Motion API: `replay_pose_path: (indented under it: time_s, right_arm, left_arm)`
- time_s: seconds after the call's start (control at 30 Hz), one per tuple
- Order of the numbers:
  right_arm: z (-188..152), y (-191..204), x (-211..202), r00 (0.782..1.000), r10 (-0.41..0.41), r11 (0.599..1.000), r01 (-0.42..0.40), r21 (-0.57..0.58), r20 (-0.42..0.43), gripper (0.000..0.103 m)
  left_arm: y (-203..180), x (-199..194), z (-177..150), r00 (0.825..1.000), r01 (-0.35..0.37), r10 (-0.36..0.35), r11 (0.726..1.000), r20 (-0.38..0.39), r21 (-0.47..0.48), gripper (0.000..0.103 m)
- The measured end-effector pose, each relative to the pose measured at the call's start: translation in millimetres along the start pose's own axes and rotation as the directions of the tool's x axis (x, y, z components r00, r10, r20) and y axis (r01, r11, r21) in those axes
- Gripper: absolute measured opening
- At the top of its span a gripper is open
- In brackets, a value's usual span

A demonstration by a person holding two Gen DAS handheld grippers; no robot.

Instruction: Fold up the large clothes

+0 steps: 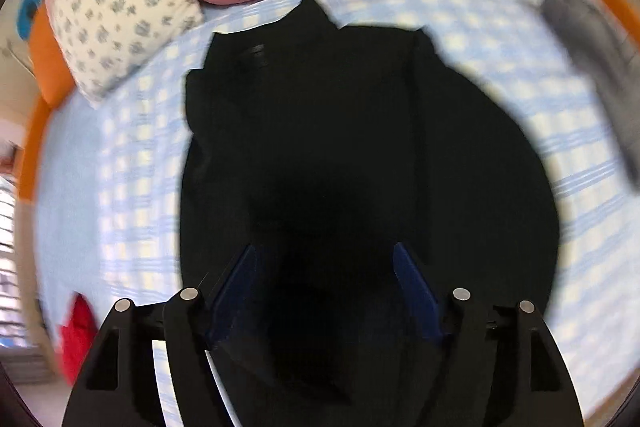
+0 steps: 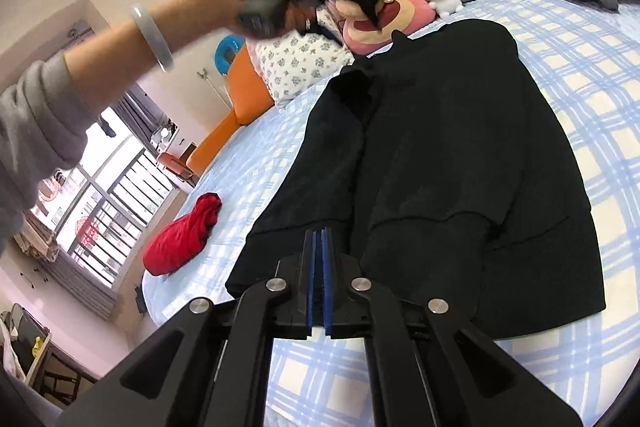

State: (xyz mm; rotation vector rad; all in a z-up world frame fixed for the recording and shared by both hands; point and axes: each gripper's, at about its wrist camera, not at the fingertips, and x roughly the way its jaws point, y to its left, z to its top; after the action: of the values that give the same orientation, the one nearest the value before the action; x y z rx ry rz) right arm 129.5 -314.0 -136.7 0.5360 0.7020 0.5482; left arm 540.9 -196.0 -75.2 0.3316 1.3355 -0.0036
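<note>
Black coat point(image 1: 340, 147) flat on bed — below open left tool point(image 1: 324, 263)

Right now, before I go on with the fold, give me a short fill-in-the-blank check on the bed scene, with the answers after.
1. The black garment lies on a bedsheet checked in white and ____.
2. The left gripper hangs over the garment with its jaws ____.
3. The right gripper has its blue pads ____, with nothing between them.
4. The bundled cloth near the bed's window-side edge is ____.

Missing words: blue; open; shut; red
</note>
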Motion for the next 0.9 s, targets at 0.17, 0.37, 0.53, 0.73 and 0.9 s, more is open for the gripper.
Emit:
replay_pose_path:
  time_s: [0.17,0.37,0.53,0.73,0.9]
  right_arm:
    - [6,10,7,0.999,-0.009,0.998,0.007,-0.056,-0.034,0.007]
    - [4,17,15,0.998,-0.022,0.996,0.017,-0.083,-0.058,0.007]
    - [-3,15,27,0.994,-0.033,0.997,0.025,-0.079,-0.1,0.007]
    - [-6,23,40,0.99,-0.02,0.994,0.005,-0.105,-0.142,0.007]
    - [-7,22,37,0.991,-0.025,0.996,0.013,-0.092,-0.132,0.007]
  left_arm:
    - [32,29,3,0.999,-0.024,0.023,0.999,-0.03,-0.042,0.078]
    - [47,69,11,0.994,0.024,-0.035,0.993,-0.105,-0.113,0.078]
    - [49,82,8,0.99,-0.043,0.033,0.997,-0.141,-0.063,0.078]
    - [49,80,11,0.988,0.1,-0.111,0.989,-0.109,-0.108,0.079]
    - [30,94,9,0.99,-0.036,0.032,0.999,-0.137,-0.022,0.08]
